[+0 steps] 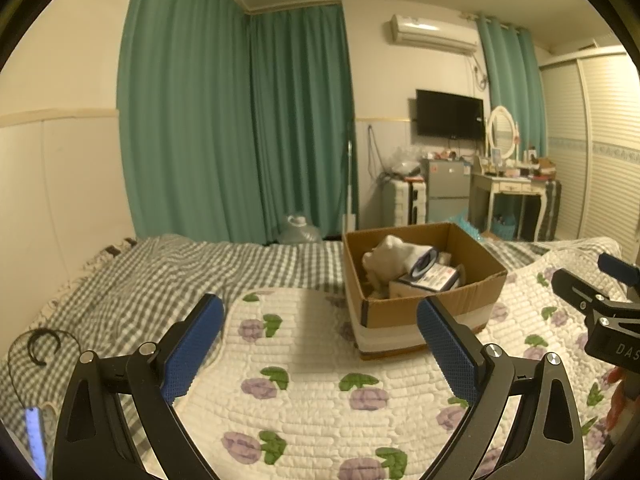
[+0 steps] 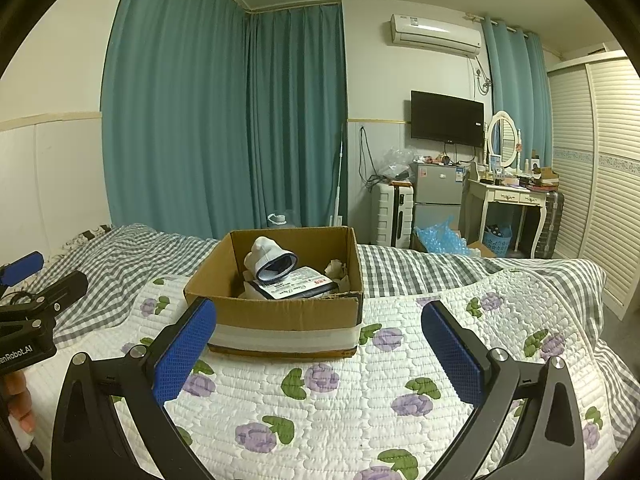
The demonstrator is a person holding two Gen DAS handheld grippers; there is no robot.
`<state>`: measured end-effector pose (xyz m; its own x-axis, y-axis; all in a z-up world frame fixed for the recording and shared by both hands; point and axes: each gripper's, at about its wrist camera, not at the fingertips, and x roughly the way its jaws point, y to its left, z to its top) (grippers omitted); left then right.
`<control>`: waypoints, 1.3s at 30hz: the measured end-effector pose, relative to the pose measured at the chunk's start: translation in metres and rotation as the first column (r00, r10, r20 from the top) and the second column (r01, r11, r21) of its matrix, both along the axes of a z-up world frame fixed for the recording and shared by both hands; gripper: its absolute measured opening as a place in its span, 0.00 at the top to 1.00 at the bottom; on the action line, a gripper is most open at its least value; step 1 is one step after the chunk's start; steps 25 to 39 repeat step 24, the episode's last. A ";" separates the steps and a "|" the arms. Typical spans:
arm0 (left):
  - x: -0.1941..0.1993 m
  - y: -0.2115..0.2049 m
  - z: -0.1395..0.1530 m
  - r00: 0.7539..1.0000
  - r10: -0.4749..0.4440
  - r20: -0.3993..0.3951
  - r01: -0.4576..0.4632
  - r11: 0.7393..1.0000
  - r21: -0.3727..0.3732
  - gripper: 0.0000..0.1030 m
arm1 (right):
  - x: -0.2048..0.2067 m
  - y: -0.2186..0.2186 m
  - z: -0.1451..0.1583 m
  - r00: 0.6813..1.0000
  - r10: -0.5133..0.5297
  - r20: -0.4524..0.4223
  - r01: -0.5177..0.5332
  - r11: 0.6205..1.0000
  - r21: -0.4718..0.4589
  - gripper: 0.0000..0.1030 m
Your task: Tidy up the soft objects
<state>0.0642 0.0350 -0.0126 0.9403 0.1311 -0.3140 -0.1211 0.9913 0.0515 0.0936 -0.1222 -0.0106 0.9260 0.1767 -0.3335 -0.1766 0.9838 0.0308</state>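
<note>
Both the left gripper [image 1: 320,344] and right gripper [image 2: 318,346] hang spread and empty before the box [image 2: 280,312], whose white sock [image 2: 266,258] looks light and limp, best pinched at its cuff.

Indoor artificial light, moderate, from overhead; source itself out of frame. Left wrist view runs warm yellow, right wrist view cooler and whiter. Soft shadow lies on the quilt [image 1: 320,392] beside the cardboard box [image 1: 420,312]; box interior dim. Strong fisheye bowing: curtains [image 2: 224,112] and wardrobe [image 2: 600,184] curve, black vignette in the corners. Centre fairly sharp; mild softness and noise toward edges. No glare.
</note>
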 end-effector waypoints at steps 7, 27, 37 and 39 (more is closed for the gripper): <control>0.000 0.000 0.000 1.000 -0.001 -0.001 0.001 1.000 0.000 0.04 | 0.000 0.000 -0.001 1.000 0.001 -0.002 -0.001 1.000 -0.001 0.00; -0.004 0.001 -0.001 1.000 -0.001 0.000 0.001 1.000 -0.016 0.04 | 0.000 0.000 -0.002 1.000 0.000 -0.002 0.000 1.000 -0.001 0.00; -0.004 0.001 -0.001 1.000 -0.001 0.000 0.001 1.000 -0.016 0.04 | 0.000 0.000 -0.002 1.000 0.000 -0.002 0.000 1.000 -0.001 0.00; -0.004 0.001 -0.001 1.000 -0.001 0.000 0.001 1.000 -0.016 0.04 | 0.000 0.000 -0.002 1.000 0.000 -0.002 0.000 1.000 -0.001 0.00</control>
